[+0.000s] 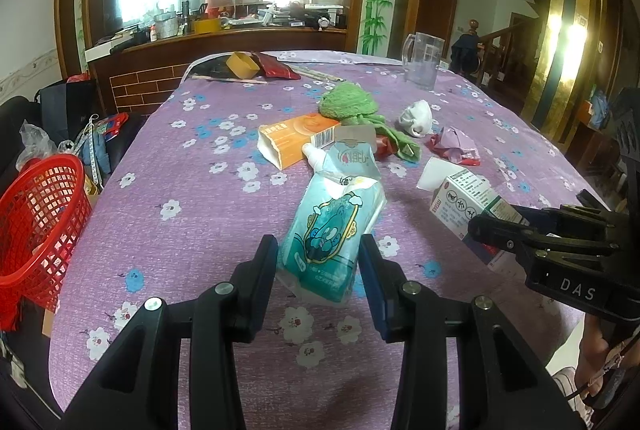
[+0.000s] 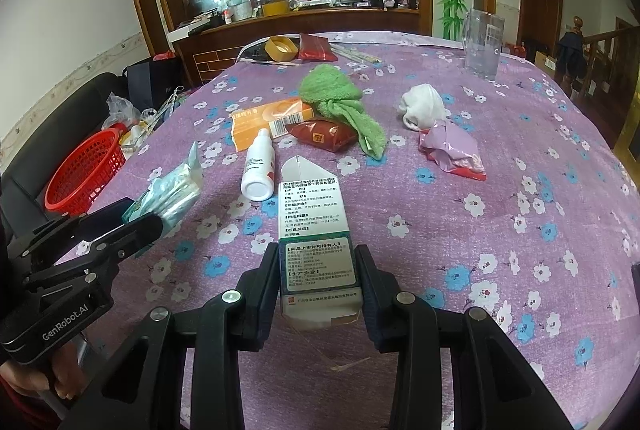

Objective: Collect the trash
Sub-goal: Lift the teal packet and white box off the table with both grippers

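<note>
My left gripper is shut on a teal and white pouch and holds it above the purple flowered tablecloth. My right gripper is shut on a white and green medicine box, also held over the table. The box shows in the left wrist view, and the pouch in the right wrist view. An orange box, a white bottle, a dark red packet, a crumpled pink wrapper and a white wad lie on the table.
A red mesh basket stands off the table's left edge. A green cloth lies mid-table. A clear plastic jug stands at the far right. A yellow tape roll and red bag lie at the far edge.
</note>
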A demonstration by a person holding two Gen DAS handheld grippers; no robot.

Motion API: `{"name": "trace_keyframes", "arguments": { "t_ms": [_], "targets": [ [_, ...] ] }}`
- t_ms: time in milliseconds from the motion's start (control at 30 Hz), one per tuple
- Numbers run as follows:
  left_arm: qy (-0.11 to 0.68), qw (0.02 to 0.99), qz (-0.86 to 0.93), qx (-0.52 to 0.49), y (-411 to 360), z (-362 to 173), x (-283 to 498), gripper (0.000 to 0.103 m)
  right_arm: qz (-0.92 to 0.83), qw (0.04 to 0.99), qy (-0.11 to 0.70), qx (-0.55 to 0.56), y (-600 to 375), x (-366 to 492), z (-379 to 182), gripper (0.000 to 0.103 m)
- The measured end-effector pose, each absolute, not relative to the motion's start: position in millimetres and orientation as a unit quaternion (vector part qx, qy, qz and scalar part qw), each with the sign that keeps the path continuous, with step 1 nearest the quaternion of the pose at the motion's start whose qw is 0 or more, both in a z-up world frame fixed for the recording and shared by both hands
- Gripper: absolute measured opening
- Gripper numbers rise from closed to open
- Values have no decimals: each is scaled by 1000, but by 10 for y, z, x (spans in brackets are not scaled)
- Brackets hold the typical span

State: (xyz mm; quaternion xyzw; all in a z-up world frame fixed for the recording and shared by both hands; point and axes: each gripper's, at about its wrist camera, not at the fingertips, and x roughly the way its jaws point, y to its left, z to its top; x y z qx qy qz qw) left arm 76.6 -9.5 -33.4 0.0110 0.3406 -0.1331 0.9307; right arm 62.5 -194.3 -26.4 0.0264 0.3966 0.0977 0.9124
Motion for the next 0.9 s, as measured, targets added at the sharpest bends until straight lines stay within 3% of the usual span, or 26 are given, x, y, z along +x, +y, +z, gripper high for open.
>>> {"name": "trace_keyframes", "arguments": {
  "t_ms": [900],
  "targets": [
    [331, 938, -99, -12, 187, -269, 811, 40, 133, 911, 390, 4, -1604, 722, -146, 40]
  ]
}}
